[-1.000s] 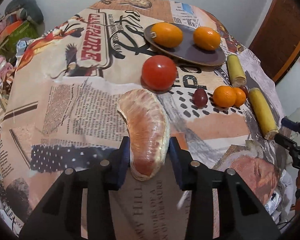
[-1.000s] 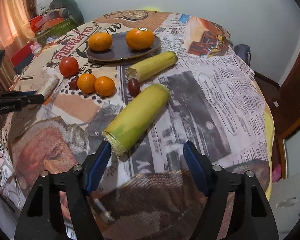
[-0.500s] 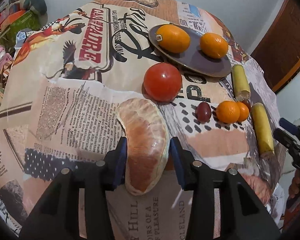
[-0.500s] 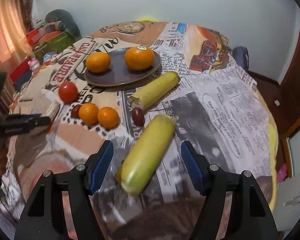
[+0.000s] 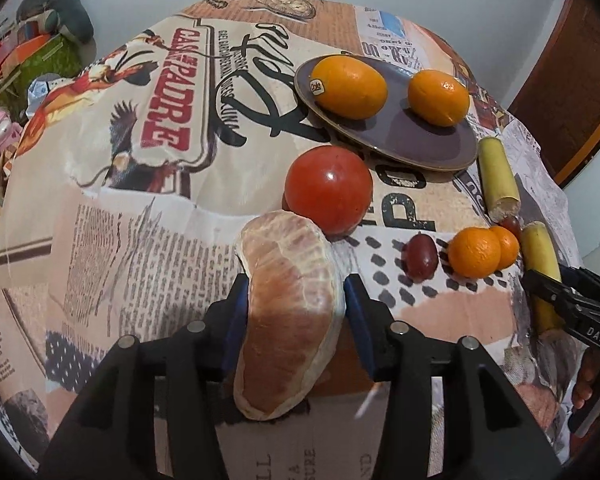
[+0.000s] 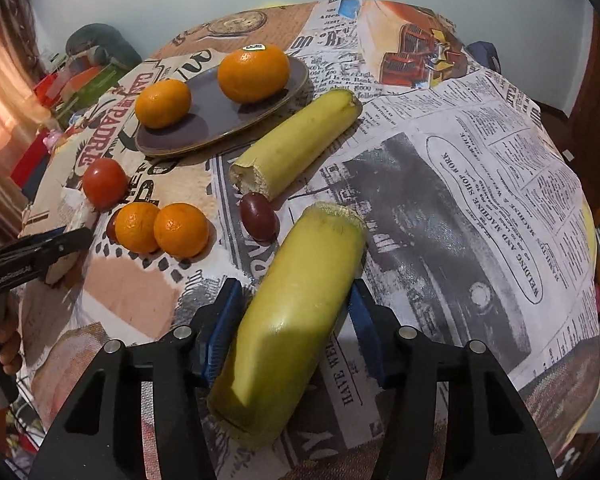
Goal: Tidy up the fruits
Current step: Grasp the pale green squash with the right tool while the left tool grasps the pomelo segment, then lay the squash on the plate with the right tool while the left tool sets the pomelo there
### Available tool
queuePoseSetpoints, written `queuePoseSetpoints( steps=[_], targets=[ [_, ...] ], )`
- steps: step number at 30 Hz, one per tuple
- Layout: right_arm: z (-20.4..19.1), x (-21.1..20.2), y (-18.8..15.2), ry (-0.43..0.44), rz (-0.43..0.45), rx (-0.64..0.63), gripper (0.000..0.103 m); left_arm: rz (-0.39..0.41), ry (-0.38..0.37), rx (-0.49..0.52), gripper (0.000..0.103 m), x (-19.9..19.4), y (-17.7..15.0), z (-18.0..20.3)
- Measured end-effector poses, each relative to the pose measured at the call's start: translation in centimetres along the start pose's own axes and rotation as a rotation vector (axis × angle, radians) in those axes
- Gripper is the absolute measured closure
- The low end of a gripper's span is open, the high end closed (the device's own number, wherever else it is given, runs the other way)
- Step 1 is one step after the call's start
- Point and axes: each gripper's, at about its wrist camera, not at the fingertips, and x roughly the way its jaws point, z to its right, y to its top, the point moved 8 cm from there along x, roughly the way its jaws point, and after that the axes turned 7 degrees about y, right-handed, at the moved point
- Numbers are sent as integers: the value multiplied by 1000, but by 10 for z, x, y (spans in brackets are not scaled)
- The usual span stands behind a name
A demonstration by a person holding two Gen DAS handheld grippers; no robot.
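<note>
My left gripper (image 5: 294, 306) is shut on a peeled citrus segment (image 5: 290, 304) and holds it just in front of a red tomato (image 5: 328, 190). My right gripper (image 6: 296, 312) has its pads against the sides of a yellow banana half (image 6: 296, 316) lying on the table. A dark plate (image 5: 416, 140) holds two oranges (image 5: 350, 88) (image 5: 438, 97). In the right wrist view the plate (image 6: 216, 120) is at the back left, with a second banana half (image 6: 300, 140) beside it.
Two small mandarins (image 6: 160, 228) and a dark grape (image 6: 258, 220) lie on the printed tablecloth (image 6: 480, 184). Another grape (image 5: 420, 258) sits by the mandarins (image 5: 482, 252). Cluttered items (image 5: 28, 60) lie beyond the table's left edge.
My right gripper moved forward around the near banana half and closed onto it. My left gripper carried the citrus segment forward toward the tomato.
</note>
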Motion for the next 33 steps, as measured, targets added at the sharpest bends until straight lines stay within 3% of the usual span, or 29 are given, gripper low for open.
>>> queuePoseSetpoints(
  steps=[4,13,23,33],
  targets=[
    [0,-1,0,13,5,-3,53,16,3,0,58,-1,0,-2],
    [-2,-14,5,50,45,2,65,68,-5,21,59,-24,1,0],
    [-16,-44,30,37,144,-56,67,189,-35,15,59,-69,26,9],
    [-27,-61,61,43,221,-87,67,266,-60,18,59,-91,57,26]
  ],
)
